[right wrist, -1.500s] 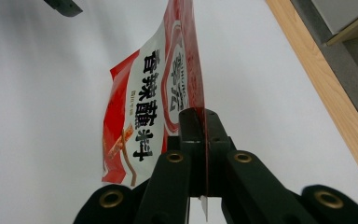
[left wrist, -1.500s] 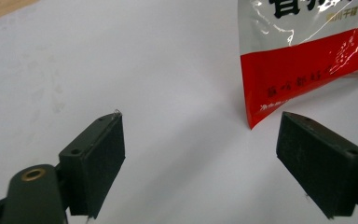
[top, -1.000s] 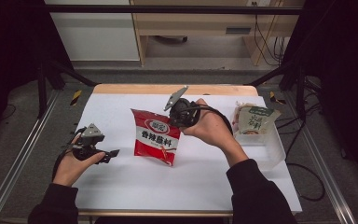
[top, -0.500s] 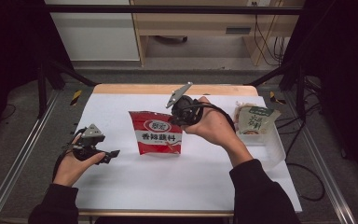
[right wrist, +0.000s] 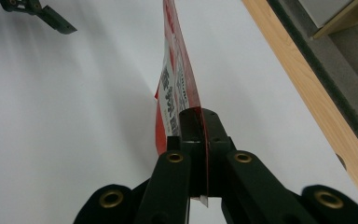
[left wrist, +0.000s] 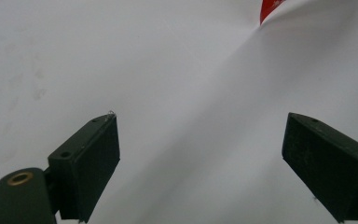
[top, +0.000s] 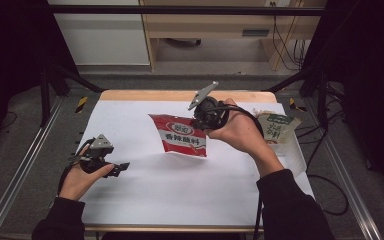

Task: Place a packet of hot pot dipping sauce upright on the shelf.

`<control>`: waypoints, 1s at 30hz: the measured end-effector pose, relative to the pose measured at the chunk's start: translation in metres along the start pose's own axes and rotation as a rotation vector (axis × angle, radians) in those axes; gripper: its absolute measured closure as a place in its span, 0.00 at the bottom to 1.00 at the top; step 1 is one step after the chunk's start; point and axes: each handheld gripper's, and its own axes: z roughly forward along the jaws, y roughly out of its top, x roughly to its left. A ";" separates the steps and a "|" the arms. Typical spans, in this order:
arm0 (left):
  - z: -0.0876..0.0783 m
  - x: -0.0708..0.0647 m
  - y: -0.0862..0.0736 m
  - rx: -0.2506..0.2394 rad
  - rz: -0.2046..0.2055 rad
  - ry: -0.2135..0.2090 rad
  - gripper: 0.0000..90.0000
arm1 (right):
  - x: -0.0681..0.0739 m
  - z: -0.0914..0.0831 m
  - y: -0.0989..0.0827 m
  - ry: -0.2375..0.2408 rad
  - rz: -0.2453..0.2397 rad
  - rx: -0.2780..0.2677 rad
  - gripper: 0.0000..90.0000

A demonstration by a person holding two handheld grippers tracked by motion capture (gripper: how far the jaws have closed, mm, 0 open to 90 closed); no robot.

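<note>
Now, change: the flat red foil snack packet with white label (top: 180,138) has come up off the white-covered desk (top: 145,200) since a second ago, and hangs tilted with its lower edge just clear of the surface.
Meaning: the lift looks underway; carrying it toward the clear plastic bin (top: 292,150) at the right, where a pale green-and-white packet (top: 274,127) sits, is my guess.
Right claw (top: 198,120): fully closed, pinching the red packet's upper right edge.
Packet relative to claw: it hangs left of and below the jaws, edge-on in the right gripper view (right wrist: 177,88).
Left claw (top: 121,167): jaws wide apart, holding nothing, near left, well apart from the packet.
</note>
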 end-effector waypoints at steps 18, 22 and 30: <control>0.005 -0.004 -0.001 0.010 0.012 0.012 0.09 | -0.007 -0.033 -0.024 -0.029 0.035 -0.006 1.00; 0.005 -0.004 -0.002 0.005 0.010 0.020 0.09 | -0.010 -0.045 -0.032 -0.038 0.050 -0.021 1.00; 0.005 -0.004 -0.003 0.000 0.006 0.026 0.09 | -0.011 -0.073 -0.040 -0.073 0.060 -0.033 1.00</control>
